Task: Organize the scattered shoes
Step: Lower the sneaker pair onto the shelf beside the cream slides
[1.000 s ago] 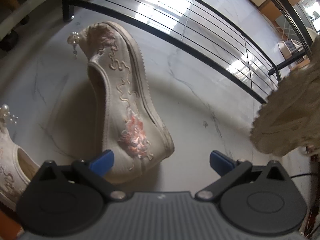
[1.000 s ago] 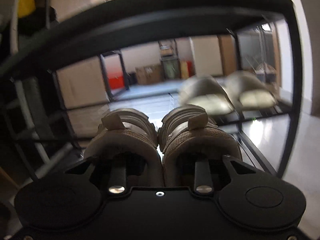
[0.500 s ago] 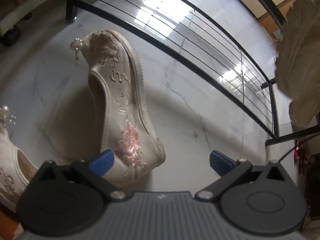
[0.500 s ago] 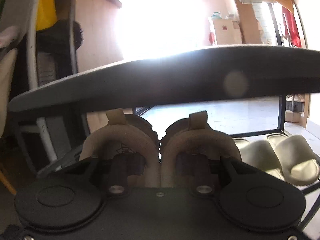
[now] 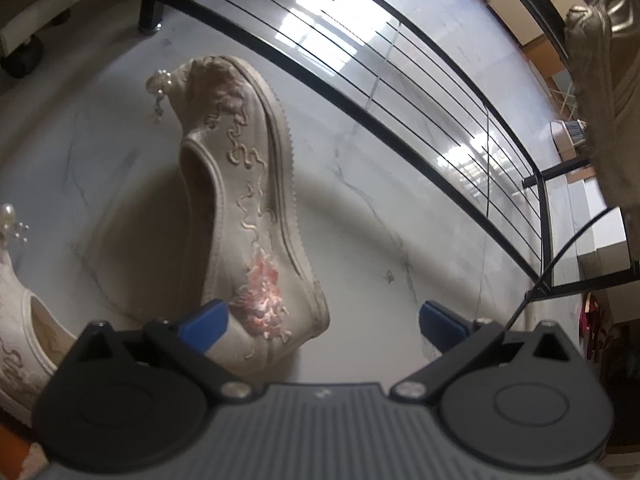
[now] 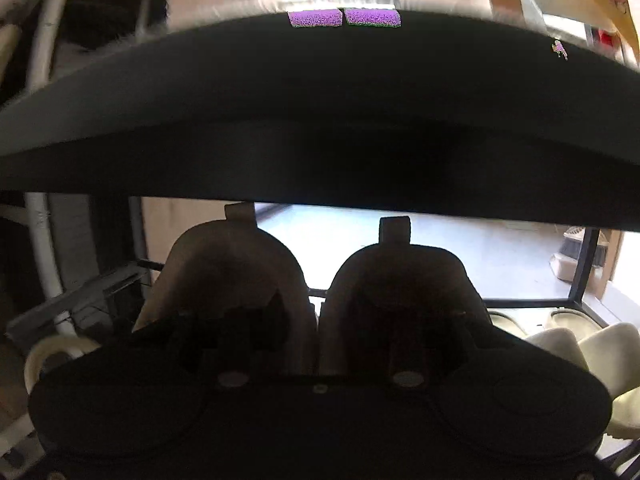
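A cream embroidered shoe (image 5: pixel 248 216) with pink flowers and a pearl tassel lies on its side on the marble floor. Its mate (image 5: pixel 20 328) shows at the left edge. My left gripper (image 5: pixel 320 320) is open just above the first shoe's heel, with the left blue pad (image 5: pixel 204 322) against it. My right gripper (image 6: pixel 316 320) is shut on a pair of tan sneakers (image 6: pixel 396 280), one finger inside each shoe, held beneath a black shelf board (image 6: pixel 320 120) of the rack. The sneaker soles also show in the left wrist view (image 5: pixel 608 80).
The black wire shoe rack (image 5: pixel 400 92) runs across the floor behind the embroidered shoe. Cream slippers (image 6: pixel 584 356) sit on a lower rack shelf at the right. A roll of tape (image 6: pixel 52 356) and white pipes (image 6: pixel 44 240) stand at the left.
My right gripper has lifted the tan sneakers from a lower shelf level up toward the top board. My left gripper has edged closer to the embroidered shoe.
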The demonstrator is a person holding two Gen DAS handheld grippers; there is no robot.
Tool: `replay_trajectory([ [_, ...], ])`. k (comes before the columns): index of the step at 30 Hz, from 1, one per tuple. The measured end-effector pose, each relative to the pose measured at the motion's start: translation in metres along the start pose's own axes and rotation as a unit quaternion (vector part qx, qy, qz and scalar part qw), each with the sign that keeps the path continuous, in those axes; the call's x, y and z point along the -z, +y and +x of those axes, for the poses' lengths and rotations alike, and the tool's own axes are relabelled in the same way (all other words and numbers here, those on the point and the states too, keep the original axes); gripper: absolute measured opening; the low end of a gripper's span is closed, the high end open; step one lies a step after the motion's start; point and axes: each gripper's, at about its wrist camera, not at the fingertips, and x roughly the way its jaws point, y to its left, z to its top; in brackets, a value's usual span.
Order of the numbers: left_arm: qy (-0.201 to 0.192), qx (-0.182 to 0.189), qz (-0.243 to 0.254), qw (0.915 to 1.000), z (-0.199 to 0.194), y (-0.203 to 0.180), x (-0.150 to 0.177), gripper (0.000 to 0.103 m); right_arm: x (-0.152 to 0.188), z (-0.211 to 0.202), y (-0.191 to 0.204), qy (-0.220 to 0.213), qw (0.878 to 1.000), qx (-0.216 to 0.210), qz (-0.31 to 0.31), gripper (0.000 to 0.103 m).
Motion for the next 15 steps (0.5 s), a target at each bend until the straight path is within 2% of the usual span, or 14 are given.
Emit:
replay_trajectory([
  [1, -0.001, -0.002, 0.001, 1.0000, 0.000, -0.001, 0.000, 0.102, -0.002, 0.003, 0.000, 0.006, 1.000, -0.001, 0.000, 0.035],
  [6, 0.007, 0.004, 0.003, 1.0000, 0.002, -0.003, -0.001, 0.102, -0.015, 0.023, -0.003, 0.050, 0.999, 0.000, 0.003, 0.051],
  [9, 0.009, 0.004, 0.001, 0.9999, 0.003, -0.002, -0.001, 0.102, -0.021, 0.030, -0.004, 0.064, 0.998, 0.016, 0.008, 0.073],
  [10, 0.009, 0.004, 0.000, 0.9999, 0.003, -0.002, -0.001, 0.102, -0.023, 0.029, -0.003, 0.064, 0.998, 0.018, 0.005, 0.088],
  [11, 0.010, 0.004, 0.000, 0.9999, 0.003, -0.002, -0.001, 0.102, -0.024, 0.027, -0.003, 0.063, 0.998, 0.021, 0.002, 0.096],
  [15, 0.009, 0.008, 0.001, 0.9999, 0.002, -0.003, -0.001, 0.102, -0.030, 0.022, -0.001, 0.061, 0.998, 0.033, -0.009, 0.099],
])
